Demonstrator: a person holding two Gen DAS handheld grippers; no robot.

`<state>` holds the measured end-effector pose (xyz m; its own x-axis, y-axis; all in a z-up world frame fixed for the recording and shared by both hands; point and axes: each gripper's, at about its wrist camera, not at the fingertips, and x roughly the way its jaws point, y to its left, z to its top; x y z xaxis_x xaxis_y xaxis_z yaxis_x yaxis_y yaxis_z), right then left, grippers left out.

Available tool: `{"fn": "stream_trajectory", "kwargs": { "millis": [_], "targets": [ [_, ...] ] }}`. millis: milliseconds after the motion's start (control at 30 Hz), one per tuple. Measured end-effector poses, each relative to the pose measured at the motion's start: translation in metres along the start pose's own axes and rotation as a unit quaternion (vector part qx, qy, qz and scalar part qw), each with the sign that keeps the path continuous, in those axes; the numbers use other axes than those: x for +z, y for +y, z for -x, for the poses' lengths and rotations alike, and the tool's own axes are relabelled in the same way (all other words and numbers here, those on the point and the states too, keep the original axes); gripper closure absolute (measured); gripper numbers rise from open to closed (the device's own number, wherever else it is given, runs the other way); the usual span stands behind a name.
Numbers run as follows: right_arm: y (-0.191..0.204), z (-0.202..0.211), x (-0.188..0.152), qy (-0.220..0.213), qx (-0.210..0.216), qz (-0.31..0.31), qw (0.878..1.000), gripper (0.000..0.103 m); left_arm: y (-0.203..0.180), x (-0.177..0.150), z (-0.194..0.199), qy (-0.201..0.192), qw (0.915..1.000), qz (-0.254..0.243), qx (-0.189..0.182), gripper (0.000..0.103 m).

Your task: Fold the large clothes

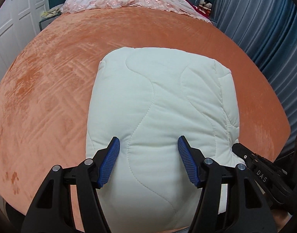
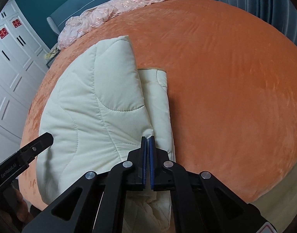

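A cream quilted comforter lies folded into a thick block on the orange bed. My left gripper is open, its blue pads spread just above the block's near end, holding nothing. In the right wrist view the comforter shows a top fold over a lower layer. My right gripper is shut on the near right edge of the top fold, with cloth pinched between the pads. The left gripper's finger shows at the left of that view.
A pink embroidered coverlet lies bunched along the bed's head. White wardrobes stand to the left, blue-grey curtains to the right. Plush toys sit at the far right corner. Wide orange bedding surrounds the comforter.
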<state>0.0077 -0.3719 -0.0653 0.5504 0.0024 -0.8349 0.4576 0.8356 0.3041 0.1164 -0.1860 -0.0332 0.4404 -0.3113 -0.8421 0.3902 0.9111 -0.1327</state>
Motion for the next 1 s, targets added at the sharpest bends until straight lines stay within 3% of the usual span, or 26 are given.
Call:
{"fn": "stream_trajectory", "kwargs": {
  "millis": [467,1000],
  "targets": [
    [-0.013,-0.045,-0.009,0.032,0.008,-0.018,0.999,0.103,-0.015,-0.011,-0.051,0.012,0.9979,-0.036,0.052,0.041],
    [0.002,-0.048,-0.006,0.038,-0.023,0.017,0.999,0.102,-0.024,-0.015,-0.054,0.001,0.9956,-0.054,0.076,0.040]
  ]
}}
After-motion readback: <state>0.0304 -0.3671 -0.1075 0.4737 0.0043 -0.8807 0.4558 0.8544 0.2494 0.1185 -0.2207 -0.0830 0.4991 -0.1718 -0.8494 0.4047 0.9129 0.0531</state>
